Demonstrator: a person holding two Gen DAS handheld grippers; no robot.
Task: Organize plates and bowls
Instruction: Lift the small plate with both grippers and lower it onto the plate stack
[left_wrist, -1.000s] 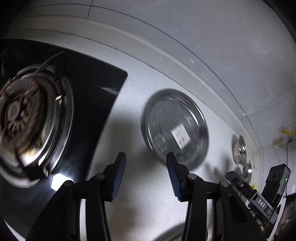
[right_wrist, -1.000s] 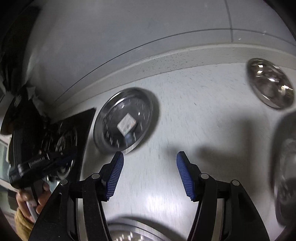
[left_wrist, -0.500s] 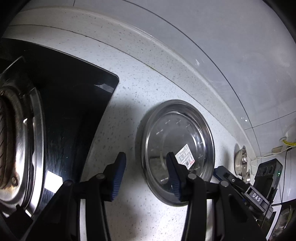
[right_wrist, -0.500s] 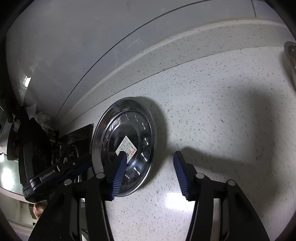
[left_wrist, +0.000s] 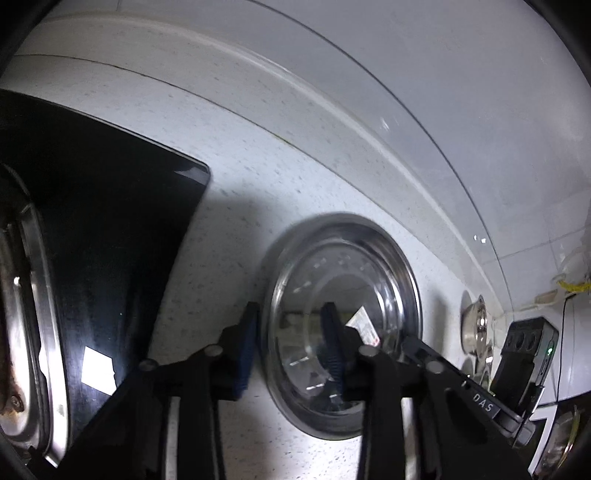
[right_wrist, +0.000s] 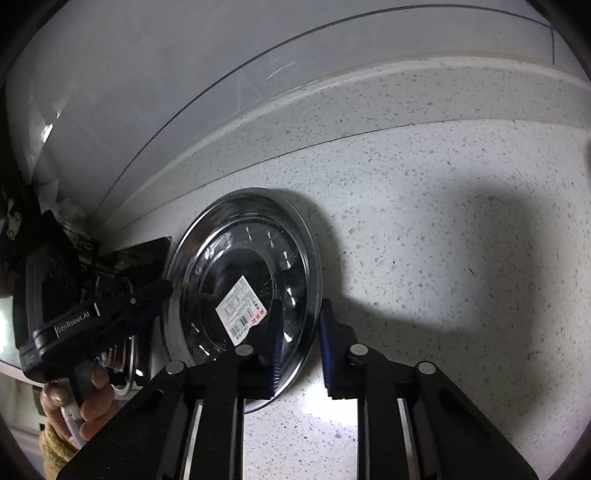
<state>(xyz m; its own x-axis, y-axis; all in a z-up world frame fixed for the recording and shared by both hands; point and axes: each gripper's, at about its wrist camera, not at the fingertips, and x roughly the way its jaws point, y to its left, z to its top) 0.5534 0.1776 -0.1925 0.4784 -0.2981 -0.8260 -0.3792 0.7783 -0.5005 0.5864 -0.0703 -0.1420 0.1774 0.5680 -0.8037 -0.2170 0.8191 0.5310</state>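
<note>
Left wrist view. We list a round stainless-steel plate with a wide flat rim (left_wrist: 343, 325), lying on the white speckled stone countertop (left_wrist: 258, 192) beside a black glass hob (left_wrist: 110, 221). The left gripper (left_wrist: 291, 350) straddles the plate's left rim: one blue-padded finger stands outside the rim, the other over the plate's well. Its jaws are closing and the rim sits between them, but we see a gap on both sides. This view alone shows the hob's steel burner ring (left_wrist: 33, 332) at the left edge, a small shiny steel bowl (left_wrist: 476, 325) far right against the backsplash, and a black device with a green light (left_wrist: 528, 354) beside it. White letters "DAS" read on the other gripper's black body (left_wrist: 484, 397), which reaches in from the right.

Right wrist view. We list the same plate (right_wrist: 255, 280), seen from the opposite side. The right gripper (right_wrist: 301, 354) has its jaws closing narrowly over the plate's right rim, one pad inside and one outside, and the pads look to be pressing on the rim. Only here is the plate's white sticker (right_wrist: 240, 308) legible as a barcode label with a red strip; its small print we cannot read. Only here do we see the person's hand (right_wrist: 79, 406) on the left gripper's handle, above a mustard knitted cuff (right_wrist: 55, 448). That handle bears the writing "GenRobot.AI".
</note>
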